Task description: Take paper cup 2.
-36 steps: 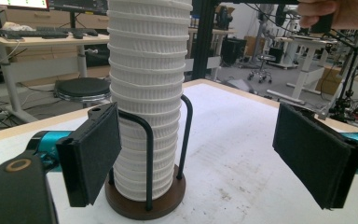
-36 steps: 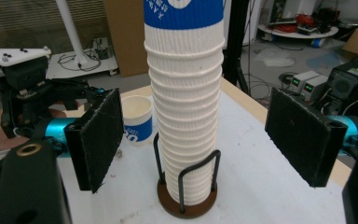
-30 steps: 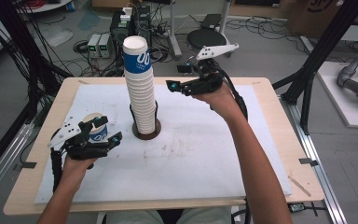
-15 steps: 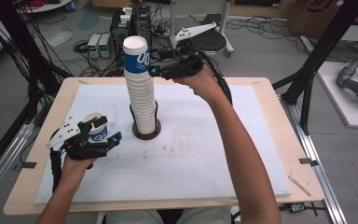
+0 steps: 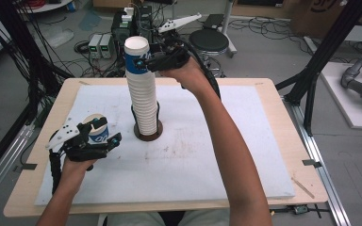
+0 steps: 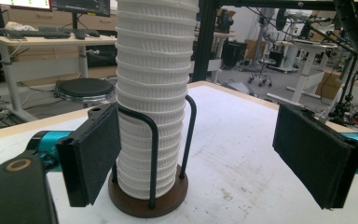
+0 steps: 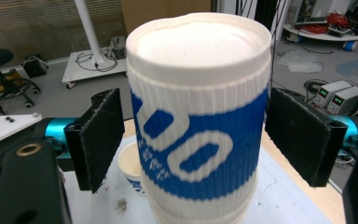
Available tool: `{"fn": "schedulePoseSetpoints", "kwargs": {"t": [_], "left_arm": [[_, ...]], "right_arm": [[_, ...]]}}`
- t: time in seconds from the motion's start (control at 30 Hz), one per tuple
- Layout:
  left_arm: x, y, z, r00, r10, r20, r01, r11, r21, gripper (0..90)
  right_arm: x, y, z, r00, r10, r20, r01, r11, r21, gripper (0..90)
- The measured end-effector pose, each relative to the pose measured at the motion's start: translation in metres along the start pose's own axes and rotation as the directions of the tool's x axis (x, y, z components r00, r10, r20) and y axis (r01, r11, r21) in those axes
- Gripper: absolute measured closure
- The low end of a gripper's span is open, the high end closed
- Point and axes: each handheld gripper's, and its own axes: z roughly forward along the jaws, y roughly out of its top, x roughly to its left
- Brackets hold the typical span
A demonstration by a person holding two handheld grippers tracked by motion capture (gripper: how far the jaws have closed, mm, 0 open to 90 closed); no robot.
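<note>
The top cup (image 5: 136, 59) sat upside down, capping the tall cup stack (image 5: 143, 101) in its wire holder (image 5: 147, 134) mid-desk (image 5: 264, 101), not yet lifted. The right gripper (image 5: 147, 62) straddled it, fingers (image 7: 303, 135) released on either side, a gap showing. One cup (image 5: 97, 131) already stood apart by the left gripper (image 5: 104, 136), whose fingers (image 6: 93, 154) were spread, empty. Most of the stack remained.

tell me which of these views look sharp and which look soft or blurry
High view: even light, but soft and grainy, the top cup mildly blurred. Left gripper view: the cup stack and wire holder are fairly crisp, with the far room hazier. Right gripper view: the close top cup is soft, its blue print smeared.
</note>
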Motion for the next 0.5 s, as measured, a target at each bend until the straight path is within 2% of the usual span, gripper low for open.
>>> {"fn": "schedulePoseSetpoints", "kwargs": {"t": [0.1,0.17,0.33,0.5], "left_arm": [[-0.0003,0.0000,-0.0001,1.0000,0.002,0.002,-0.002,1.0000,0.001,15.3],[-0.0003,0.0002,-0.0004,1.0000,0.003,0.000,-0.003,1.0000,0.002,15.3],[-0.0001,-0.0011,0.0001,1.0000,-0.005,-0.001,0.005,1.0000,0.005,15.3],[-0.0007,-0.0010,0.0010,1.0000,-0.002,0.001,0.002,1.0000,0.006,15.3]], "right_arm": [[-0.0002,0.0026,0.0036,1.0000,-0.001,0.005,0.001,1.000,0.003,20.4],[-0.0010,0.0029,0.0041,1.0000,0.006,-0.005,-0.006,1.000,-0.003,23.8],[-0.0031,0.0031,0.0027,0.9999,0.002,-0.014,-0.002,1.000,-0.007,26.0],[-0.0020,0.0052,0.0016,1.0000,-0.003,-0.002,0.003,1.000,-0.005,26.9]]}}
